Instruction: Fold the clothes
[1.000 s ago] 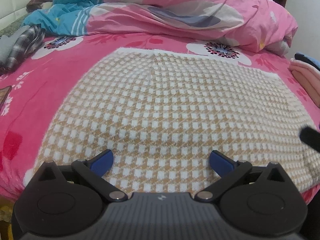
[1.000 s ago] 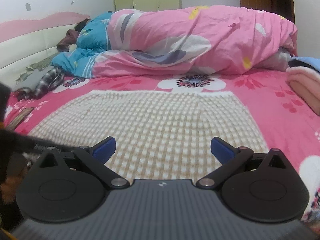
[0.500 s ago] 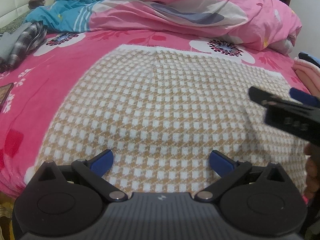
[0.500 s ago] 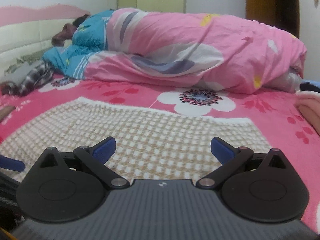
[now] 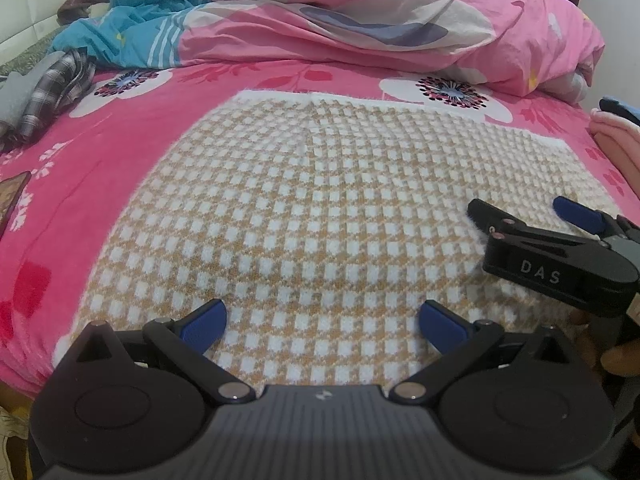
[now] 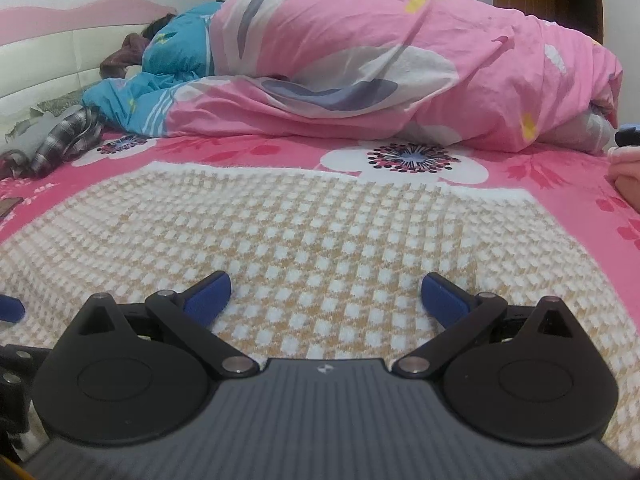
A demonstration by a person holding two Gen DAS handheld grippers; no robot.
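Fuzzy tan-and-white checked garment [image 5: 320, 208] lies flat on the pink floral bedsheet [image 5: 120, 176].
Left gripper [image 5: 322, 324] and right gripper [image 6: 326, 294] hover over its near edge, blue-tipped fingers spread wide, empty. Sleeves aren't discernible; a rumpled pink quilt [image 6: 380, 76] lies behind.

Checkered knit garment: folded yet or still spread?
Spread flat. The checkered knit garment lies as one smooth rectangle on the pink bedsheet; hidden layers underneath cannot be told.

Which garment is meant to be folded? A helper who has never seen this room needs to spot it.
On the pink floral bedsheet, in front of the heaped pink duvet, a checked garment lies spread flat. Its tan-and-white squares and white far edge set it apart from the crumpled plaid clothes.
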